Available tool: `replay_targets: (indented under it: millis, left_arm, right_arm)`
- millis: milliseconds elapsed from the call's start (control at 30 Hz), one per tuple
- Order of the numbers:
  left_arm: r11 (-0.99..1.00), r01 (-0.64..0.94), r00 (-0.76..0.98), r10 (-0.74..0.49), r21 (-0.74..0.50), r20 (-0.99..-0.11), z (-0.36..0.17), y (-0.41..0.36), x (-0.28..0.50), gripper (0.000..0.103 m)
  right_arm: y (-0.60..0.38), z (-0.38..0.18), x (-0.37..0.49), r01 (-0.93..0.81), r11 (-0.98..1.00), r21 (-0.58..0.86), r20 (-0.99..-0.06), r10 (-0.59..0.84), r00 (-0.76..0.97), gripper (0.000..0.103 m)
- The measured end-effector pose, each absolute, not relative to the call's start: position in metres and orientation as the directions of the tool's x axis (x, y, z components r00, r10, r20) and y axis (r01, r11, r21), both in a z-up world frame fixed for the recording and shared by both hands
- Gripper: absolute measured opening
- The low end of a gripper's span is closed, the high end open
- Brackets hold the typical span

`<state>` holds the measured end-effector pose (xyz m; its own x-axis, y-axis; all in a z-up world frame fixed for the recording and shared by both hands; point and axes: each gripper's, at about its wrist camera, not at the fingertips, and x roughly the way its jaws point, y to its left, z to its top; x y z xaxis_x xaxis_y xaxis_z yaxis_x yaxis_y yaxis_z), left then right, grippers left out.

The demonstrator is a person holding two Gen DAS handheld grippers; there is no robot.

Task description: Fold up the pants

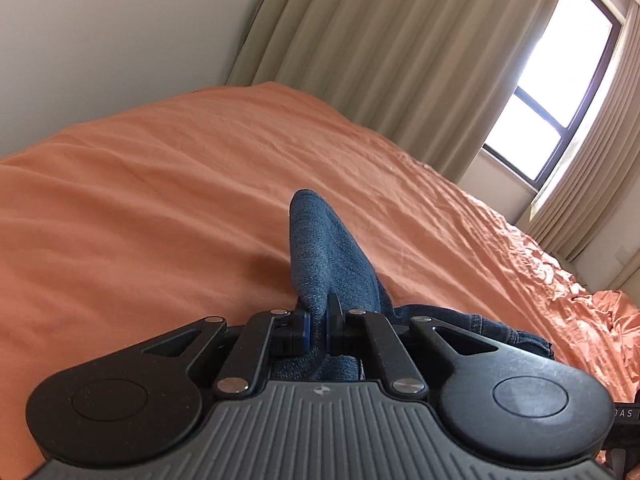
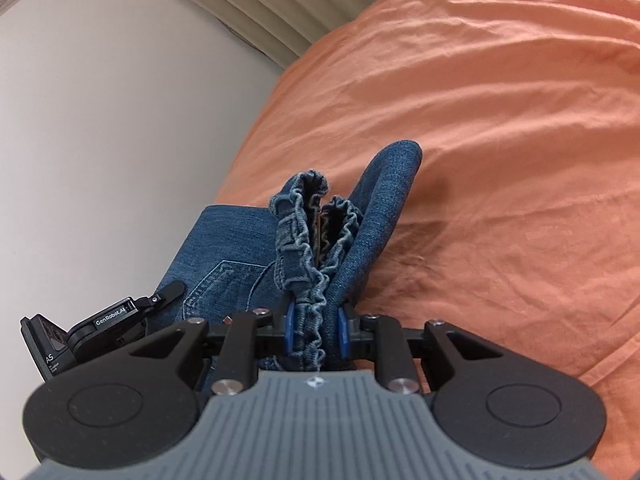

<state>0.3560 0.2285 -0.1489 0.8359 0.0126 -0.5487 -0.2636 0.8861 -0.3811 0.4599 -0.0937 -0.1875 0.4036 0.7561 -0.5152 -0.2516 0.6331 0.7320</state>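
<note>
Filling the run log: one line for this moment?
left gripper: shut on jeans | right gripper: shut on waistband | jeans lifted over bed

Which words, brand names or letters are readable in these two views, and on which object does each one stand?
"GenRobot.AI": on the black body of the left gripper, seen in the right wrist view.
"AS": on the same gripper's black end block; the small print below it is too small to read.
"DAS": partial letters on a black part at the left wrist view's right edge.
The jeans show no readable label.
</note>
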Motion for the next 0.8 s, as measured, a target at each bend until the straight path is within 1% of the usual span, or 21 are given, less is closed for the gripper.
replay_targets:
  millis: [100,167,233,267,333,367,400,433,467,533,600,700,767,800]
  left_arm:
    - [0.889,-0.327,0.807,0.087,-0.319,-0.583,-0.158,0.232,0.361,0.007]
    - [0.88,-0.36,0.782,0.104,-0.309,-0.614,-0.165,0.236,0.364,0.009]
    - [0.875,-0.406,0.739,0.144,-0.265,-0.658,-0.174,0.241,0.366,0.015]
    - [0.875,-0.42,0.717,0.157,-0.242,-0.679,-0.179,0.241,0.368,0.015]
    - [0.879,-0.441,0.677,0.191,-0.184,-0.71,-0.184,0.236,0.371,0.019]
    - [0.884,-0.442,0.661,0.204,-0.155,-0.722,-0.185,0.233,0.373,0.02]
    - [0.888,-0.446,0.642,0.227,-0.116,-0.732,-0.186,0.229,0.374,0.024]
    - [0.888,-0.453,0.629,0.253,-0.083,-0.735,-0.187,0.226,0.374,0.028]
    - [0.885,-0.463,0.611,0.282,-0.045,-0.74,-0.189,0.224,0.374,0.028]
    - [0.882,-0.472,0.599,0.32,-0.001,-0.734,-0.188,0.22,0.371,0.031]
    - [0.882,-0.472,0.598,0.329,0.01,-0.731,-0.182,0.217,0.365,0.031]
    - [0.877,-0.479,0.602,0.37,0.051,-0.707,-0.173,0.213,0.351,0.031]
    - [0.875,-0.484,0.615,0.357,0.02,-0.703,-0.168,0.216,0.338,0.031]
    - [0.874,-0.486,0.629,0.337,-0.016,-0.701,-0.165,0.218,0.331,0.031]
  right_arm:
    - [-0.102,-0.207,0.467,-0.177,0.654,0.735,-0.552,0.729,0.404,0.017]
    - [-0.102,-0.216,0.473,-0.149,0.677,0.72,-0.583,0.708,0.398,0.019]
    - [-0.101,-0.222,0.476,-0.134,0.689,0.712,-0.601,0.697,0.392,0.019]
    - [-0.099,-0.222,0.477,-0.135,0.696,0.705,-0.607,0.691,0.392,0.021]
    - [-0.094,-0.219,0.477,-0.148,0.729,0.668,-0.636,0.663,0.396,0.026]
    - [-0.09,-0.215,0.477,-0.16,0.752,0.639,-0.655,0.642,0.4,0.03]
    - [-0.086,-0.212,0.478,-0.174,0.778,0.604,-0.675,0.615,0.407,0.033]
    - [-0.083,-0.209,0.477,-0.185,0.798,0.574,-0.691,0.593,0.414,0.039]
    - [-0.081,-0.205,0.477,-0.197,0.815,0.544,-0.705,0.572,0.42,0.042]
    - [-0.079,-0.197,0.473,-0.213,0.845,0.491,-0.728,0.532,0.432,0.042]
    - [-0.074,-0.185,0.464,-0.246,0.877,0.414,-0.746,0.481,0.46,0.042]
    - [-0.062,-0.167,0.447,-0.298,0.934,0.2,-0.765,0.338,0.548,0.043]
    - [-0.059,-0.156,0.432,-0.314,0.945,0.096,-0.746,0.277,0.605,0.042]
    - [-0.06,-0.149,0.424,-0.321,0.945,0.063,-0.729,0.263,0.632,0.042]
